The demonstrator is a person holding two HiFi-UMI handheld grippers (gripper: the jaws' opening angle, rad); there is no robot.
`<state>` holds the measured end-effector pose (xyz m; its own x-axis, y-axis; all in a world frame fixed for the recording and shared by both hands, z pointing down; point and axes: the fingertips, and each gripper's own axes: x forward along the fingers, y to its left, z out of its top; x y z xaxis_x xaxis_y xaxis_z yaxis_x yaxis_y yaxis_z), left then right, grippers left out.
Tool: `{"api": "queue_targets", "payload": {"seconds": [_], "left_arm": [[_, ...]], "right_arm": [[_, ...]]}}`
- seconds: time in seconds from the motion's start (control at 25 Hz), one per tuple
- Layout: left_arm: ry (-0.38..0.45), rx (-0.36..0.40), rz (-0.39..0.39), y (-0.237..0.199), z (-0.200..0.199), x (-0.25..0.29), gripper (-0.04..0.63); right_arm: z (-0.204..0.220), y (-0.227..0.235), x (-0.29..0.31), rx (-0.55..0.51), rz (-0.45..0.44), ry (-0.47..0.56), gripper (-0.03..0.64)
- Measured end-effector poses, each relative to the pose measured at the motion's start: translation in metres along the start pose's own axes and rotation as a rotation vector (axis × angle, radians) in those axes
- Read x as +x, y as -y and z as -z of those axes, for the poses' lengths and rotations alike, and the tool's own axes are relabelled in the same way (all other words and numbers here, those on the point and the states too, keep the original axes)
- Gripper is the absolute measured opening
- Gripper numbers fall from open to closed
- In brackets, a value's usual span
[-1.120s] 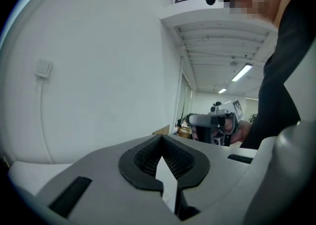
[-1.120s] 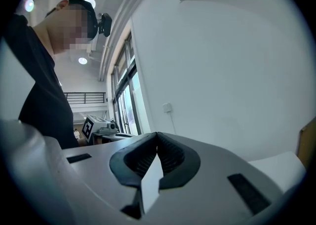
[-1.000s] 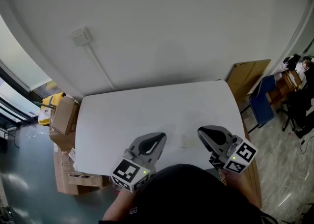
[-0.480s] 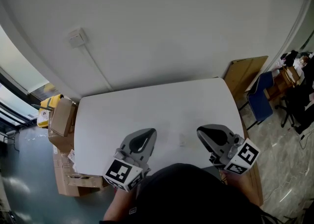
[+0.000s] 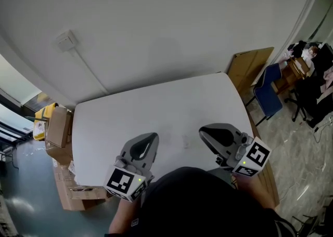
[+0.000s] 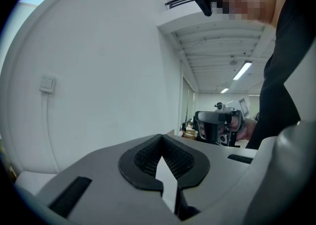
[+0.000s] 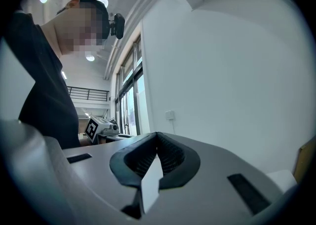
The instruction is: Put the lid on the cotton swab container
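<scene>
Both grippers are sitting a touch further left in the head view than a second ago, and the table [image 5: 156, 106] and the wall behind it are sliding the same way. The left gripper [image 5: 154, 136] is also lying slightly nearer the person's edge of the table than it was. The person is holding it low over the near left part of the white top. Its jaws are pressing together at the tips with nothing between them, and its rear end is pointing back toward the dark top [image 5: 203, 205] the person is wearing. The right gripper [image 5: 202, 131] is hovering over the near right part, well apart from the left one, its jaws likewise meeting at the tips and gripping nothing. Between the two, a faint pale mark [image 5: 184, 141] is showing on the table, too faint for me to tell what it is. I am not making out the cotton swab container or its lid in any view. A thin conduit [image 5: 91, 72] is running down the white wall from a wall switch [image 5: 66, 40] toward the table's far edge. Cardboard boxes [image 5: 57, 127] are standing off the table's left end, and a brown board [image 5: 250, 67] is leaning by the right end, with a blue chair [image 5: 268, 95] just beside it
</scene>
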<state>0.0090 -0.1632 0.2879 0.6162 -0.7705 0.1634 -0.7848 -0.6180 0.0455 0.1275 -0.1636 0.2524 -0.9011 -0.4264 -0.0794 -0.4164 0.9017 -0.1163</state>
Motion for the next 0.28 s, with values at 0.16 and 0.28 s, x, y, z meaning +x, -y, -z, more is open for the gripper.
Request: {"api": "queue_targets", "payload": {"seconds": [0.16, 0.28], "left_arm": [[-0.014, 0.000, 0.003, 0.0009, 0.0004, 0.0019, 0.011], [-0.027, -0.009, 0.014, 0.0028, 0.0044, 0.0017, 0.011]], "right_arm": [[0.0006, -0.0002, -0.0002, 0.000, 0.004, -0.001, 0.015], [0.0016, -0.0011, -0.0010, 0.002, 0.010, -0.005, 0.015]]}}
